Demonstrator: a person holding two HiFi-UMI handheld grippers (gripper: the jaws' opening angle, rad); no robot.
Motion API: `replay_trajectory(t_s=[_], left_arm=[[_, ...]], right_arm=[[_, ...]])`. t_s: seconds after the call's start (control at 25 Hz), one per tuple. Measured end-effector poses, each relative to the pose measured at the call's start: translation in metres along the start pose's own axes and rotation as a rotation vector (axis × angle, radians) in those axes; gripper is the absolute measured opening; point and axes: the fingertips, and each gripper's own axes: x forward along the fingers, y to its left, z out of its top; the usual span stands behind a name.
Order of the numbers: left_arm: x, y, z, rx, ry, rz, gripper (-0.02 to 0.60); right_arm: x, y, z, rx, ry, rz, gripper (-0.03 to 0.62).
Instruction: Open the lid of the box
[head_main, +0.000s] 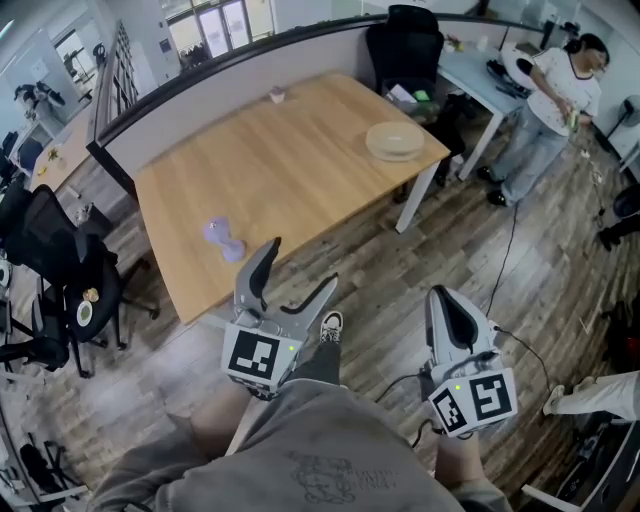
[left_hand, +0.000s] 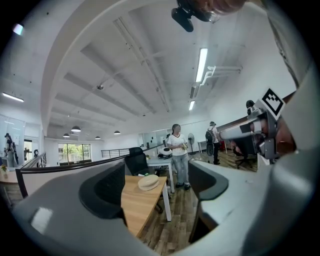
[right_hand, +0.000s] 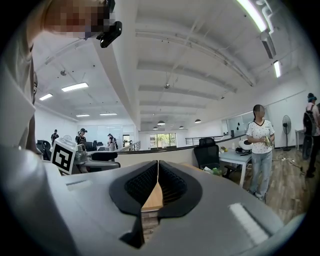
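Observation:
A round cream box (head_main: 394, 140) with its lid on rests near the far right corner of the wooden table (head_main: 300, 150). In the left gripper view the box (left_hand: 148, 182) shows well ahead, between the jaws. My left gripper (head_main: 304, 263) is held in the air before the table's front edge, open, with nothing between its fingers (left_hand: 107, 190). My right gripper (head_main: 438, 296) hangs over the floor to the right, shut and empty. Its closed pads (right_hand: 172, 187) leave only a thin strip of the table (right_hand: 152, 197) visible.
A purple object (head_main: 225, 238) lies near the table's front left, and a small item (head_main: 277, 95) sits at the far edge. A person (head_main: 545, 110) stands by a white desk (head_main: 480, 70) at the right. Black chairs (head_main: 60, 290) stand at the left. A cable (head_main: 510, 250) crosses the floor.

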Motion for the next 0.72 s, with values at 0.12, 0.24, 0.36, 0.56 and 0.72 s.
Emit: replay_trajectory(t_s=[0.12,0.24,0.36,0.56,0.72], left_arm=[[0.029,0.015,-0.005,-0.006,0.014,-0.005,0.394],[0.065,0.033,-0.006,0.023,0.003,-0.025,0.394],[0.099,0.053,-0.004,0.038,-0.004,-0.046,0.394],[0.153,0.091,-0.004,0.02,0.015,-0.057,0.394],[0.191,0.124,-0.005,0.013,0.017,-0.061,0.394]], right_arm=[[0.029,-0.018,0.0,0.003,0.014,-0.002,0.014],[0.061,-0.037,0.003,0.001,0.03,-0.009,0.014],[0.095,-0.051,0.01,-0.004,0.041,-0.008,0.015],[0.151,-0.067,0.027,-0.016,0.03,0.011,0.015],[0.196,-0.084,0.042,-0.016,-0.005,-0.016,0.089]])
